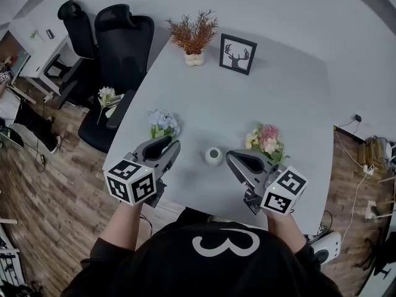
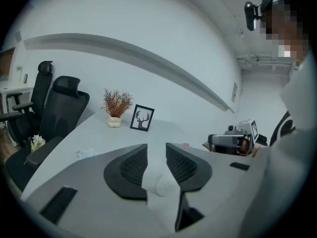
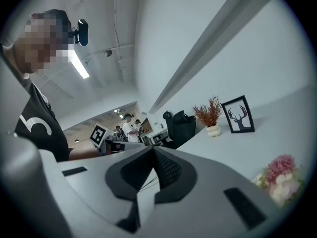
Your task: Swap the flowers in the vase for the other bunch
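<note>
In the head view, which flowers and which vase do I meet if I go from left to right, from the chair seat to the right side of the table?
white flowers on the chair → blue flowers → vase → pink flowers

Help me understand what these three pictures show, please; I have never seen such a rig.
No robot here: a person holds a claw tool in each hand. One picture looks down from a camera on the person's head; the other two come from cameras riding on the claws. On the table lie a blue bunch and a pink bunch, with a small flowerless vase between them; a dried plant and deer picture stand farther back. The left claw is slightly open, the right claw shut; neither holds anything.
</note>
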